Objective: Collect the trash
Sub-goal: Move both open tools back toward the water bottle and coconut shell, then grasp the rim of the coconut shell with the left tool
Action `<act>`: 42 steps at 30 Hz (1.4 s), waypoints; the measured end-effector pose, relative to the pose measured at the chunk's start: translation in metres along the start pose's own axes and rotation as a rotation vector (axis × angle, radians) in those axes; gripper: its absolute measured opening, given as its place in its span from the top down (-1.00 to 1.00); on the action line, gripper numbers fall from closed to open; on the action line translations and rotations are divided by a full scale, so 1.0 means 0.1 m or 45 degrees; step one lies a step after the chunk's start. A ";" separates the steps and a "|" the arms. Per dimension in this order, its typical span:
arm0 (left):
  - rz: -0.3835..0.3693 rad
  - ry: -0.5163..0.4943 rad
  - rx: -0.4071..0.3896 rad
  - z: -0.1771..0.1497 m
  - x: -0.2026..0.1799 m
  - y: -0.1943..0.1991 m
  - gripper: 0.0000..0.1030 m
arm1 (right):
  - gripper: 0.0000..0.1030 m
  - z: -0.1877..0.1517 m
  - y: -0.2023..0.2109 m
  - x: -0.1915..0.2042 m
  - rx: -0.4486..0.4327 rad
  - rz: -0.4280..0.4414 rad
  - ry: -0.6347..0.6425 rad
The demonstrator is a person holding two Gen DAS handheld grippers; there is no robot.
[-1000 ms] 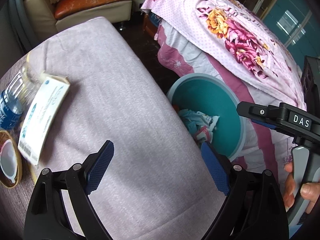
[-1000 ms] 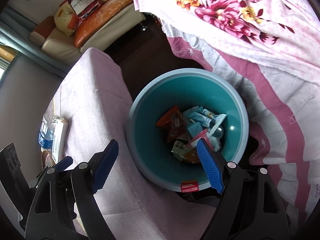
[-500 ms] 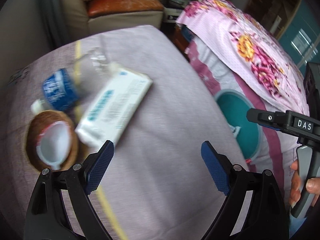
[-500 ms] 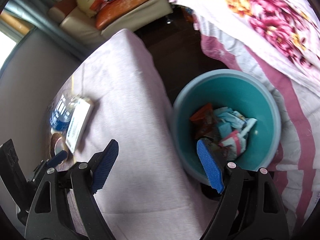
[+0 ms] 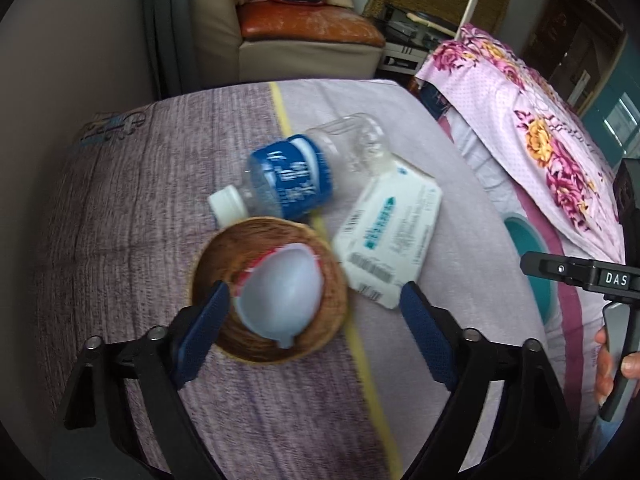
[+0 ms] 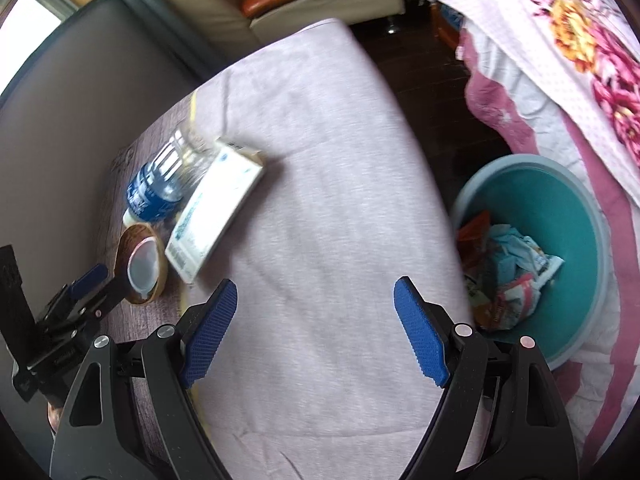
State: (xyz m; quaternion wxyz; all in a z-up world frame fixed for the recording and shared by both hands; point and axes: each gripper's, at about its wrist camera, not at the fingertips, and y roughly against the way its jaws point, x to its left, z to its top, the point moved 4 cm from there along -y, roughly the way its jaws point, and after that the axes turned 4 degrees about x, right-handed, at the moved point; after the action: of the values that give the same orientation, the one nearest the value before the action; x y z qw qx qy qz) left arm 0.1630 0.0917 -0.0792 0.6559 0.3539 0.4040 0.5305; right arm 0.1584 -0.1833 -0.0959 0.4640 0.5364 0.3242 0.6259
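over the counter [image 5: 120, 208], the closing, empty left tool [image 5: 314, 322] is aimed at the coconut shell [image 5: 268, 292]; a grasp is needed next.

The left wrist view looks steeply down past its own tool [image 5: 314, 326] onto the cloth-covered tabletop [image 5: 120, 208], close above the coconut shell [image 5: 268, 292], the plastic bottle [image 5: 296, 180] and the white box [image 5: 390, 236] at frame centre. The right wrist view also faces steeply down, from farther off, with bare tabletop [image 6: 320, 184] at centre and the teal bin [image 6: 576, 216] at right. Both views share the bottle [image 6: 156, 188], box [image 6: 216, 204] and shell [image 6: 142, 264], which sit small at middle left in the right view, and the bin [image 5: 532, 264], only an edge at right in the left view. Each view catches the other tool at its frame edge.
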 end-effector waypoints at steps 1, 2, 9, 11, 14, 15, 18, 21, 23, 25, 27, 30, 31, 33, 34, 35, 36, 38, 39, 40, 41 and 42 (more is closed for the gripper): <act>-0.002 0.000 0.005 0.00 0.04 -0.01 -0.47 | -0.49 0.01 -0.03 0.05 0.007 0.002 0.013; -0.004 -0.002 0.013 0.01 0.08 -0.03 -0.30 | -0.49 0.01 -0.06 0.11 0.015 0.005 0.026; 0.010 -0.084 0.075 -0.02 0.12 -0.24 0.30 | -0.49 0.05 -0.21 0.34 0.043 0.017 0.064; 0.030 -0.103 0.094 -0.03 0.13 -0.31 0.30 | -0.49 0.05 -0.26 0.37 0.053 0.019 0.066; 0.005 -0.073 0.115 -0.05 0.19 -0.40 0.30 | -0.49 0.04 -0.30 0.40 0.061 0.020 0.065; 0.003 -0.071 0.109 -0.05 0.19 -0.40 0.30 | -0.49 0.04 -0.31 0.41 0.065 0.021 0.065; 0.006 -0.062 0.091 -0.05 0.19 -0.41 0.31 | -0.49 0.02 -0.34 0.41 0.074 0.022 0.063; 0.008 -0.067 0.088 -0.09 0.16 -0.42 0.82 | -0.49 0.00 -0.33 0.44 0.061 0.023 0.076; 0.010 -0.065 0.088 -0.13 0.15 -0.43 0.85 | -0.49 0.00 -0.32 0.44 0.060 0.025 0.080; 0.009 -0.041 0.081 -0.14 0.19 -0.41 0.85 | -0.49 -0.01 -0.31 0.45 0.060 0.026 0.087; -0.010 -0.010 0.054 -0.12 0.26 -0.32 0.84 | -0.49 -0.02 -0.31 0.46 0.062 0.025 0.092; -0.002 -0.015 0.013 -0.07 0.33 -0.17 0.82 | -0.49 -0.02 -0.33 0.47 0.072 0.028 0.090; 0.006 -0.034 0.005 -0.05 0.33 -0.15 0.80 | -0.49 -0.02 -0.33 0.47 0.075 0.030 0.091; 0.023 -0.063 0.026 -0.02 0.32 -0.19 0.70 | -0.49 -0.03 -0.34 0.49 0.080 0.034 0.093; 0.028 -0.070 0.038 -0.01 0.32 -0.22 0.64 | -0.49 -0.04 -0.35 0.51 0.082 0.037 0.096; 0.039 -0.081 0.056 0.00 0.32 -0.28 0.56 | -0.49 -0.04 -0.35 0.52 0.083 0.040 0.098; 0.049 -0.086 0.067 -0.01 0.31 -0.32 0.53 | -0.49 -0.04 -0.36 0.53 0.084 0.042 0.101; 0.065 -0.097 0.083 0.00 0.31 -0.38 0.44 | -0.49 -0.04 -0.36 0.56 0.086 0.048 0.106; 0.067 -0.097 0.085 -0.01 0.32 -0.38 0.42 | -0.49 -0.03 -0.36 0.58 0.084 0.051 0.112; 0.079 -0.098 0.084 0.00 0.33 -0.38 0.42 | -0.49 -0.03 -0.36 0.59 0.083 0.052 0.114; 0.093 -0.099 0.081 0.00 0.33 -0.38 0.40 | -0.49 -0.03 -0.36 0.60 0.081 0.054 0.116; 0.107 -0.098 0.074 0.00 0.34 -0.36 0.37 | -0.49 -0.02 -0.36 0.61 0.079 0.056 0.118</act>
State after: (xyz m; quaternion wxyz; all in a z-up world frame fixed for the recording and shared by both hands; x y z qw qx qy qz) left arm 0.1812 0.1187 -0.1167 0.6376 0.4097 0.3784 0.5314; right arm 0.1651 -0.1132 -0.1060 0.4176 0.5280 0.3529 0.6498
